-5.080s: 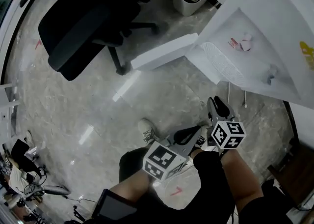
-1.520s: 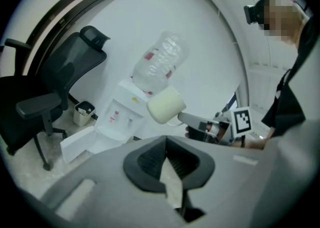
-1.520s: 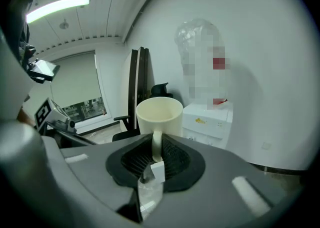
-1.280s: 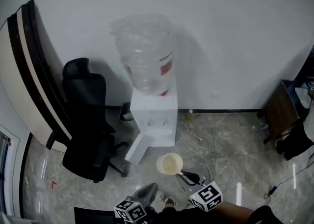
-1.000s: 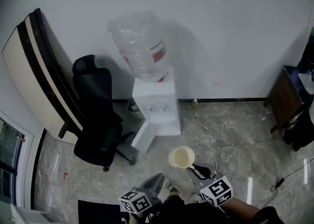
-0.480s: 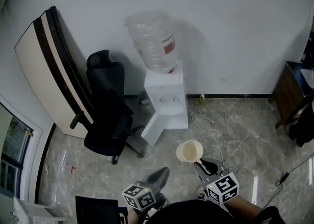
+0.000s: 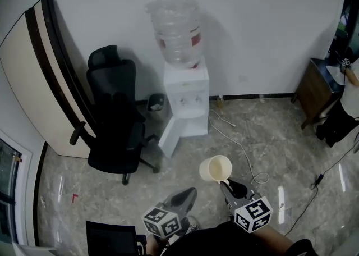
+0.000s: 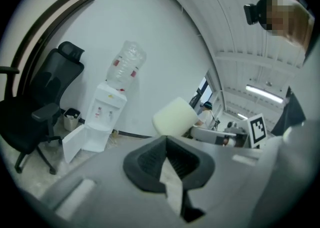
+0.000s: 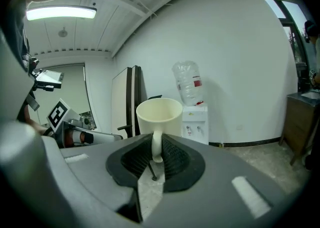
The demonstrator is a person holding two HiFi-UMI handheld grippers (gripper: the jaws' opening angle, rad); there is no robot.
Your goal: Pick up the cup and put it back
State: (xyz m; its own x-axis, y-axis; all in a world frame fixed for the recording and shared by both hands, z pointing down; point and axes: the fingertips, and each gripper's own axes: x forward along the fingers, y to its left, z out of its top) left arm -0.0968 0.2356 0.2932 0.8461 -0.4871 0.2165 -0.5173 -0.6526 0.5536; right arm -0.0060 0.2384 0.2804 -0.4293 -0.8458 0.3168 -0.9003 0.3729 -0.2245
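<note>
A cream cup (image 7: pixel 215 168) hangs above the floor, upright, with its mouth up. My right gripper (image 7: pixel 227 183) is shut on the cup's handle; in the right gripper view the handle (image 9: pixel 156 147) runs down between the dark pads below the cup (image 9: pixel 159 114). My left gripper (image 7: pixel 188 193) hovers beside it on the left, shut with nothing in it. In the left gripper view its pads (image 8: pixel 150 159) meet at the tip, and the cup (image 8: pixel 174 117) shows tilted just beyond them.
A white water dispenser (image 7: pixel 185 100) with a clear bottle (image 7: pixel 176 30) stands against the wall ahead, its lower door open. A black office chair (image 7: pixel 115 120) and a leaning panel (image 7: pixel 39 69) are to the left. A wooden cabinet (image 7: pixel 314 92), a person (image 7: pixel 345 100) and a floor cable (image 7: pixel 241 148) are to the right.
Five seconds ago both grippers hung by a white table with no cup in sight. Over the last second the cup stays in the right gripper while both grippers and the view shift across the room.
</note>
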